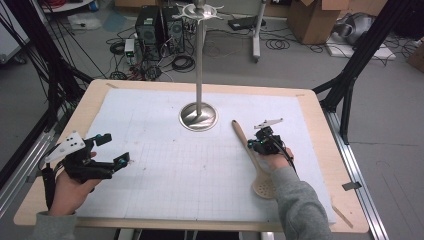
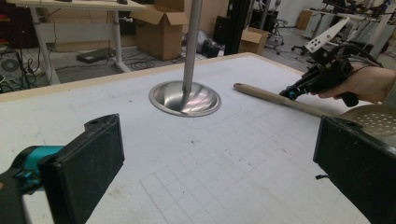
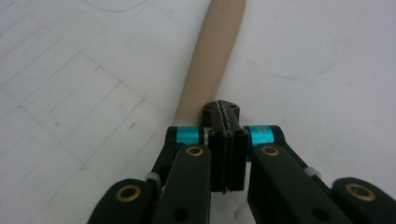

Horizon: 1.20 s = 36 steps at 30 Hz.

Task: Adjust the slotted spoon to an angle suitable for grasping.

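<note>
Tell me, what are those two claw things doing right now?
Left gripper open, hovering over mat. Right gripper shut, fingers pressed together over slotted wooden spoon handle, spoon not gripped. Metal stand apart, nothing blocking.

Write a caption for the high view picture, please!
Right tool meets a wooden slotted spoon beside a metal stand.

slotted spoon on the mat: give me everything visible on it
The slotted spoon looks like pale wood or wood-coloured plastic: a long round handle ending in a broad bowl pierced with many small holes. It lies flat on the white gridded mat, right of the metal stand's base, handle tip toward the stand and bowl toward the person. The right gripper sits over the mid-handle with its jaws pressed together; whether they actually pinch the handle cannot be told. Nothing else touches it.
</note>
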{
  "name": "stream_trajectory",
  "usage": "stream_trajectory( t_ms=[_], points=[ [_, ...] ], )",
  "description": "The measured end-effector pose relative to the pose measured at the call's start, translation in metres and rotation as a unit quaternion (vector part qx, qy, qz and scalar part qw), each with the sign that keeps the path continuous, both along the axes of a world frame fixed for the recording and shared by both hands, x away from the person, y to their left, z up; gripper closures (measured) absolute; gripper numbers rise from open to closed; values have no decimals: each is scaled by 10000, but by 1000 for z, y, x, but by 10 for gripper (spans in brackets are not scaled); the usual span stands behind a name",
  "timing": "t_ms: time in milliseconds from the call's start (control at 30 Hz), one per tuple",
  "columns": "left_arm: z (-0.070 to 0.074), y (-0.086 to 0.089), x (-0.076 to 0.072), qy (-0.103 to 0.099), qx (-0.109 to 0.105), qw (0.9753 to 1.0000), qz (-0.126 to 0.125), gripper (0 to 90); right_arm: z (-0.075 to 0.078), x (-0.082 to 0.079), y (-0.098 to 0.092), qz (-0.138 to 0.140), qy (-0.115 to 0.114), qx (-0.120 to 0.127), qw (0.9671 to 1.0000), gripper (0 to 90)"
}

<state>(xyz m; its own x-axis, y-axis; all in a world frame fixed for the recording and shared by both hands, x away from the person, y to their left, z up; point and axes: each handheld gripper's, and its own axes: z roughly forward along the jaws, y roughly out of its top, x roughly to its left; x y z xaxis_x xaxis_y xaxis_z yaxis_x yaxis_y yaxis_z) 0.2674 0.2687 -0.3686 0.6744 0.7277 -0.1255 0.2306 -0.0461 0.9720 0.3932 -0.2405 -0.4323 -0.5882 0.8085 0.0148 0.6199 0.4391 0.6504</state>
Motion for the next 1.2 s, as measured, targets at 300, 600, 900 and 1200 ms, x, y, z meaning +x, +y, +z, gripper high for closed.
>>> stream_trajectory(
  t_ms=[300,600,900,1200],
  points=[
    [0,1,0,-3,-9,10000,10,22,1,-1,12,601,-48,-99,9981,900],
    [0,0,-1,4,-17,10000,6,22,1,-7,20,1071,-13,-118,9942,900],
    [-1,0,0,12,-15,10000,15,22,2,-11,24,1520,6,-105,9883,900],
    [-2,0,0,35,-7,10000,6,22,2,-18,32,2179,-26,-138,9759,900]
  ],
)
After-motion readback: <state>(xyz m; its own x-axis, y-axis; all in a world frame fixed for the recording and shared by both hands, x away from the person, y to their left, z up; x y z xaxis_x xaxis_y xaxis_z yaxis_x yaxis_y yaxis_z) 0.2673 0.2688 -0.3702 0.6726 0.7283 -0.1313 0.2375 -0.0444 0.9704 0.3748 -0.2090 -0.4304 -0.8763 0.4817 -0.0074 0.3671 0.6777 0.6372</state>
